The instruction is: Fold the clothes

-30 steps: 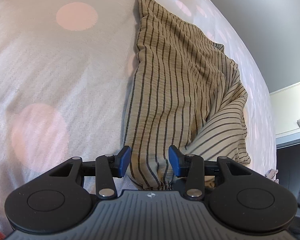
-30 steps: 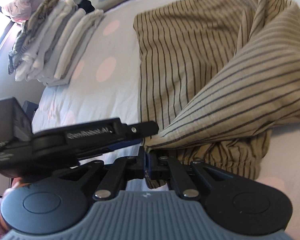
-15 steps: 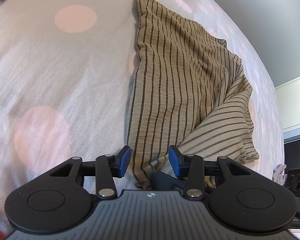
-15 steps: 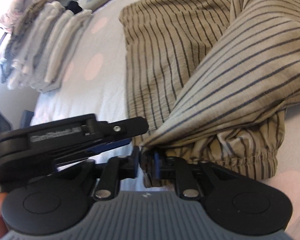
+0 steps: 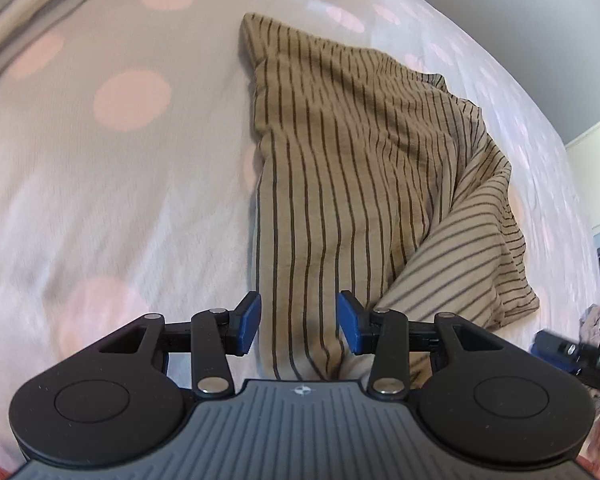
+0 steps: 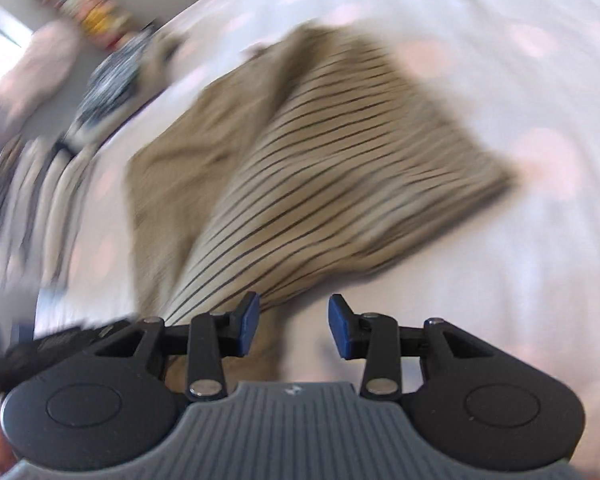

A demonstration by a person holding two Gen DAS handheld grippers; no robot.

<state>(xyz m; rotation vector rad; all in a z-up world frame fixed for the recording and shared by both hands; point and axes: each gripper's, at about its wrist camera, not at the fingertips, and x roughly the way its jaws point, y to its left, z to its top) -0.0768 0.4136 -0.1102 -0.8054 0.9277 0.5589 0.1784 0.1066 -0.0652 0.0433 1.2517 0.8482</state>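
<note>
Now both jaws gape wide, holding nothing. Left gripper (image 5: 298,322) straddles the tan dark-striped cotton garment (image 5: 364,184); right gripper (image 6: 293,326) hovers beside it.

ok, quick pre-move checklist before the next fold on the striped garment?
1. Left tongs open: ok.
2. Right tongs open, nothing pinched: ok.
3. Striped garment lying on the bedspread: ok.
4. Folded-over flap flat and square: not ok, it lies diagonally and rumpled.
5. Left tongs lined up on the near edge: ok, cloth lies between the open jaws.
6. Right view sharp enough to pick a grasp point: not ok, motion blur.
</note>
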